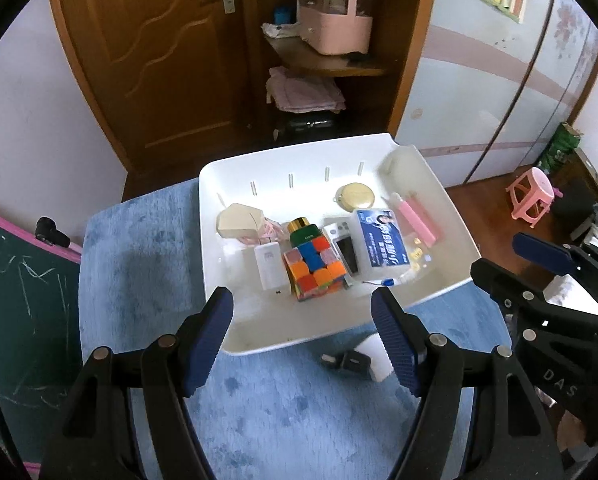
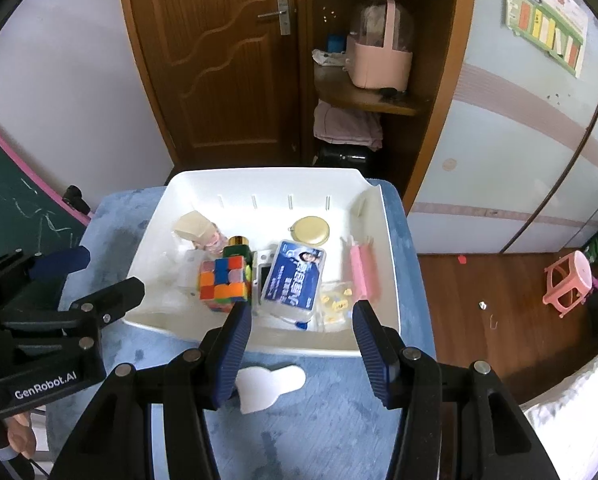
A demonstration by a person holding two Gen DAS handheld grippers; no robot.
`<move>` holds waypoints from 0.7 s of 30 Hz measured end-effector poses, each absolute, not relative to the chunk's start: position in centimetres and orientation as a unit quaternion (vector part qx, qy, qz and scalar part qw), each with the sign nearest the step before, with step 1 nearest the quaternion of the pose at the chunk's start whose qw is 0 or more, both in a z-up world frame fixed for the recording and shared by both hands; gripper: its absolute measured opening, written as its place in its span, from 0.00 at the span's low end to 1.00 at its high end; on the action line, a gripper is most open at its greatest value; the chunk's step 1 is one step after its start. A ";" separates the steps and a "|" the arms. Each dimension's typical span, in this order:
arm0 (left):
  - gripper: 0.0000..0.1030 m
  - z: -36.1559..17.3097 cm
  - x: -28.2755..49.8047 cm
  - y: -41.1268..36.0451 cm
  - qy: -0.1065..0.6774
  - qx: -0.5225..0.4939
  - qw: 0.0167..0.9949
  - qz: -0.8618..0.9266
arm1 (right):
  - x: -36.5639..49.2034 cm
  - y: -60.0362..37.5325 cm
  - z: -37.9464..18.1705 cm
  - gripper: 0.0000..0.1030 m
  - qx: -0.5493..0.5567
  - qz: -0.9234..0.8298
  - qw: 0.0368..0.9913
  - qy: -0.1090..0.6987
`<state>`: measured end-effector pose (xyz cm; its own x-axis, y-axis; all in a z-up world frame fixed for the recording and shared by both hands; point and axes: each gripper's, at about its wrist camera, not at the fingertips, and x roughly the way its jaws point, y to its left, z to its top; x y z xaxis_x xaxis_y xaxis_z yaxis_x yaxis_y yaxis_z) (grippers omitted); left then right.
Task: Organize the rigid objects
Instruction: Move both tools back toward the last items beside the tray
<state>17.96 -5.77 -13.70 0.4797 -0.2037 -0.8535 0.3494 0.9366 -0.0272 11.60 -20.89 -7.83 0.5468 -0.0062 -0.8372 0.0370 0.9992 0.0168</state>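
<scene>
A white tray [image 1: 235, 168] [image 2: 391, 240] sits on a blue fuzzy surface. It holds a colour cube [image 1: 315, 270] [image 2: 223, 282], a green bottle with gold cap [image 1: 305, 232], a white power bank [image 1: 270, 266], a blue-white box [image 1: 381, 244] [image 2: 295, 276], a pink bar [image 1: 417, 220] [image 2: 364, 272], a round yellow tin [image 1: 355, 196] [image 2: 310, 230] and a beige box [image 1: 237, 220]. A white charger plug [image 1: 369, 360] [image 2: 265, 386] lies on the blue surface in front of the tray. My left gripper [image 1: 303, 344] is open and empty above it. My right gripper [image 2: 301, 356] is open and empty.
A wooden door [image 1: 147, 52] and open shelves with a pink basket [image 1: 335, 28] stand behind. A chalkboard [image 1: 15, 300] is at the left. A pink stool [image 2: 569, 284] stands on the wood floor at the right, beside a pale wardrobe [image 2: 519, 140].
</scene>
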 end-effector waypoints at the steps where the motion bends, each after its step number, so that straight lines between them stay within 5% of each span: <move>1: 0.73 -13.6 17.6 -5.7 0.482 0.076 0.858 -0.163 | 11.2 -20.7 -7.7 0.52 0.019 -0.012 0.879 0.476; 12: 0.73 -14.8 13.9 -4.0 0.464 0.059 0.868 -0.166 | 8.3 -20.2 -8.7 0.56 0.074 -0.008 0.864 0.498; 21: 0.73 -21.3 12.4 -4.2 0.496 0.059 0.847 -0.183 | 7.2 -20.4 -13.3 0.56 0.098 -0.021 0.842 0.530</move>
<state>12.36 -4.17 -21.26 0.4408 -0.2517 -0.8616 0.3692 0.9258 -0.0815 7.23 -20.43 -13.31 0.4374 0.0683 -0.8966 0.1390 0.9800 0.1425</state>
